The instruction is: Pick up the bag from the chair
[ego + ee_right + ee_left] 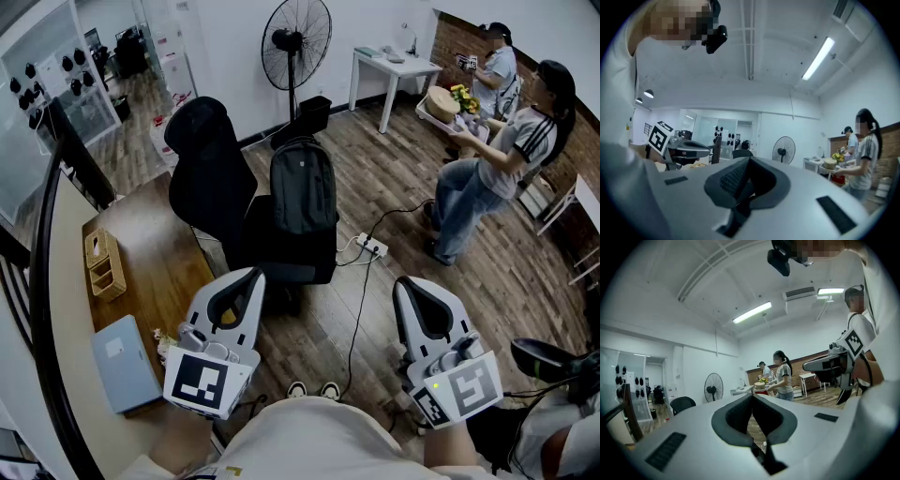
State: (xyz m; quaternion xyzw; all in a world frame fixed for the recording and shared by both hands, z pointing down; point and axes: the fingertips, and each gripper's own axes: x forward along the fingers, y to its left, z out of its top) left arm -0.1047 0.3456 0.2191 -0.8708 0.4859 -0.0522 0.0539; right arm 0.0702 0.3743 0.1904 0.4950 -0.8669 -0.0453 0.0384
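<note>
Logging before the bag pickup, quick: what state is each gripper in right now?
Left gripper: closed, jaws together, holding nothing.
Right gripper: closed, jaws together, holding nothing.

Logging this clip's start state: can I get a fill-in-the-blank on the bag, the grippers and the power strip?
1. The bag stands upright on the ____.
2. The left gripper and the right gripper are both empty, with their jaws ____.
3. The power strip lies on the ____.

Missing words: chair; shut; floor.
</note>
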